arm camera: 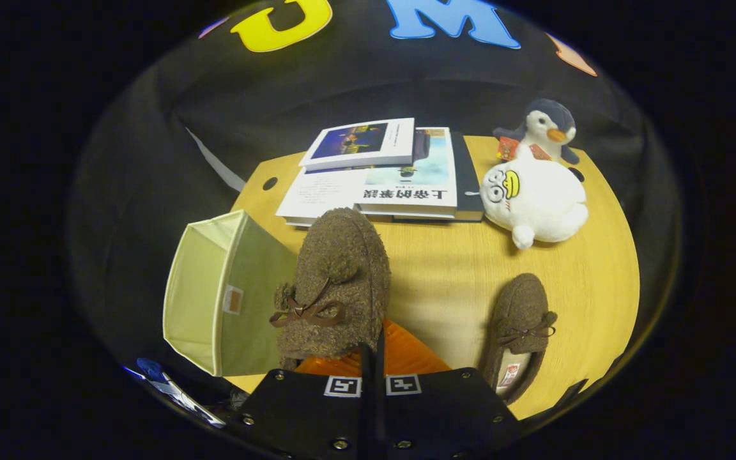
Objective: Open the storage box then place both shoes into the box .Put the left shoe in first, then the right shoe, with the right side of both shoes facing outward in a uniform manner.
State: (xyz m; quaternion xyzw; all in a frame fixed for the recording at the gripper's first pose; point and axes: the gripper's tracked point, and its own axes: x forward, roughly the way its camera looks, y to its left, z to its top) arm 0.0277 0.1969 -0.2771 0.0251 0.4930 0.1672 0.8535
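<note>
Gripper view: gripper (373, 358) clamped tight, fingers nearly together, pinching the heel edge of a fuzzy brown shoe (336, 287) held up above the table (444, 275). Toe pointed away toward the books, brown bow (307, 312) on top facing up. Just left of that shoe, a pale green fabric box (221, 300), tipped on its side, open mouth facing left, small tag on the near wall. Right of the fingers and apart from them, a second brown shoe (520, 329) flat on the tabletop, opening toward the gripper. Beyond the held shoe, stacked books (381, 172) at the far side of the table. Right of the books, a white plush duck (534, 198), with a plush penguin (544, 131) just behind it.
</note>
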